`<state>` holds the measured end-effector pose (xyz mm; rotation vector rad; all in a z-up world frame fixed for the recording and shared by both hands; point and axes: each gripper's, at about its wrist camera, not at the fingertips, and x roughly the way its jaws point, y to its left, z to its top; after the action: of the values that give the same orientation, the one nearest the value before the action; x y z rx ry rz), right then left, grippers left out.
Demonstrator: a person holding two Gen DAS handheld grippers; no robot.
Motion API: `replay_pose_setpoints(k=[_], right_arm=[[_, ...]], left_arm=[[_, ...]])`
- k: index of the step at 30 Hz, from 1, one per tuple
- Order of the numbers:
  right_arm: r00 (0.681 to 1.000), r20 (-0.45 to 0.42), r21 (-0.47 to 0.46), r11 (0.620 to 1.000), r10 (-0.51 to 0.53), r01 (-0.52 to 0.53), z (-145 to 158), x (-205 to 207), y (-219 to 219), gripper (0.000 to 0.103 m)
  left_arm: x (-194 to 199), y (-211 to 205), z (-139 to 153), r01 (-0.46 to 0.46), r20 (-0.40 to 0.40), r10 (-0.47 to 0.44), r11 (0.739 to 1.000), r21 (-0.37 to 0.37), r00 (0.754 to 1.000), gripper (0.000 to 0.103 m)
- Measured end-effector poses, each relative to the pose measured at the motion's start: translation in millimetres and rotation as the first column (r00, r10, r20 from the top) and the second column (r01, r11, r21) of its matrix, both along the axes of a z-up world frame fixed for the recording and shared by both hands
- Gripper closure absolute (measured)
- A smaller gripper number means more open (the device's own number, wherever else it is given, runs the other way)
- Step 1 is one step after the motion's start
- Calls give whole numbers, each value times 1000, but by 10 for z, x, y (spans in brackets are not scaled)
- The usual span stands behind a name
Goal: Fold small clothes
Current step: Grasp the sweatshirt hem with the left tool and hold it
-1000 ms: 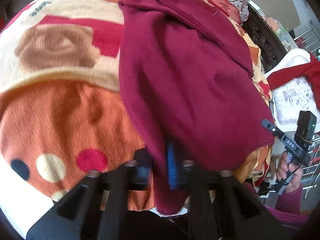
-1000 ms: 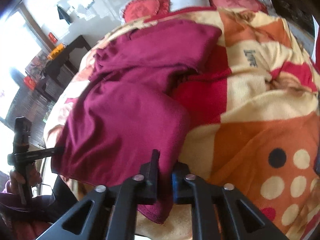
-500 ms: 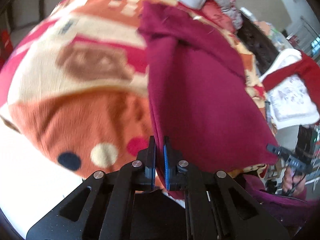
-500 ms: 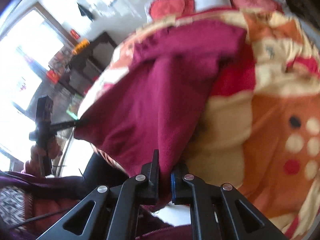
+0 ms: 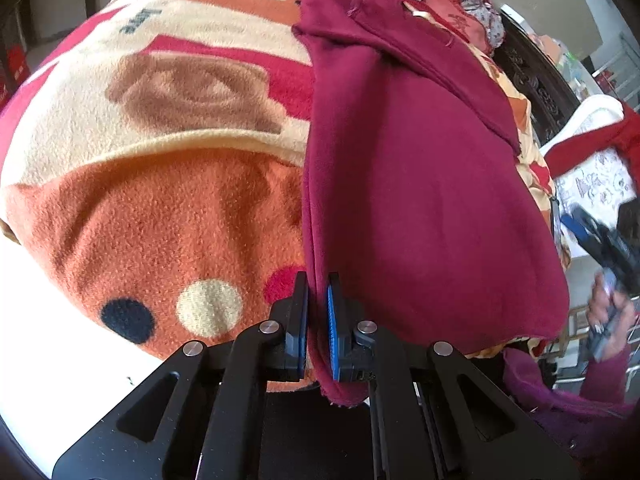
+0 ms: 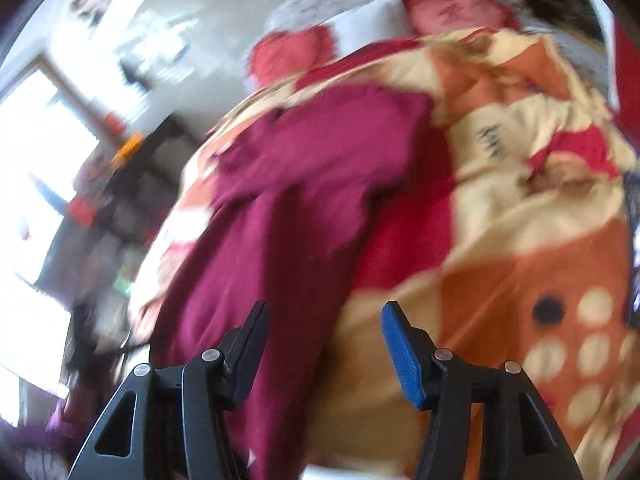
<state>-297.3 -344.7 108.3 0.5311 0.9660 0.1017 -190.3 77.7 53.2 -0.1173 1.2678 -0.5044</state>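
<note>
A maroon fleece garment lies lengthwise on a patterned blanket on a bed. My left gripper is shut on the garment's near edge, cloth pinched between its pads. In the right wrist view, which is blurred, the garment runs from the far middle down to the near left. My right gripper is open and empty; the cloth's edge hangs loose between and below its jaws. The right gripper also shows at the right edge of the left wrist view, held in a hand.
Red cushions and a white pillow lie at the bed's far end. A dark carved headboard and a white chair with red cloth stand to the right. Dark furniture stands left of the bed by a bright window.
My right gripper has opened and let go of the garment's edge, which has dropped. My left gripper stays shut on the cloth and has lowered toward the blanket.
</note>
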Motion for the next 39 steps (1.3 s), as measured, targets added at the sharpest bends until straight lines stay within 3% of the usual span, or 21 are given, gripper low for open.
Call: replay_pose_setpoints(k=[6, 11, 12, 15, 17, 20, 22, 25, 28, 29, 31, 32, 37, 39], right_arm=[[990, -43, -30, 991, -131, 129, -441, 827, -267, 48], [990, -57, -69, 990, -130, 126, -622, 1253, -289, 48], [989, -55, -87, 988, -136, 131, -663, 1320, -269, 52], [989, -36, -146, 980, -143, 136, -691, 1396, -223, 76], [994, -14, -204, 973, -109, 104, -602, 1415, -191, 83], [997, 22, -291, 953, -78, 81, -386, 1420, -248, 88], [995, 12, -298, 949, -102, 101, -350, 1425, -335, 89], [992, -36, -335, 937, -118, 99, -476, 1457, -385, 89], [990, -57, -289, 952, -126, 105, -590, 1450, -409, 89], [990, -51, -254, 960, -132, 115, -566, 1420, -436, 87], [988, -54, -193, 973, -141, 128, -524, 1344, -465, 65], [988, -58, -170, 976, -145, 133, -491, 1281, -459, 47], [997, -69, -47, 998, -46, 43, -380, 879, -278, 44], [997, -75, -78, 997, -11, 5, -374, 784, -151, 44]], left_arm=[[25, -56, 29, 3, 7, -3, 1000, 19, 1000, 97], [86, -89, 50, 2, 3, -3, 999, 34, 1000, 97], [108, -97, 43, -1, -2, 1, 999, 35, 1000, 97], [159, -118, 18, -5, -15, 6, 999, 43, 1000, 97], [177, -124, 31, -2, -18, 3, 999, 42, 1000, 97], [176, -121, 50, 6, -12, -6, 999, 44, 1000, 97], [188, -143, 20, 9, -15, -8, 999, 52, 1000, 97], [203, -171, -16, 10, -17, -9, 998, 59, 1000, 97], [193, -168, -21, 9, -20, -8, 998, 57, 1000, 90], [183, -157, -26, 7, -20, -6, 998, 57, 1000, 89], [180, -123, -41, 2, -20, -1, 998, 58, 1000, 83], [185, -115, -47, -1, -22, 2, 998, 58, 1000, 81], [188, -108, -71, 0, -28, 2, 999, 42, 1000, 72], [185, -138, -87, 7, -37, -6, 999, 36, 999, 69]])
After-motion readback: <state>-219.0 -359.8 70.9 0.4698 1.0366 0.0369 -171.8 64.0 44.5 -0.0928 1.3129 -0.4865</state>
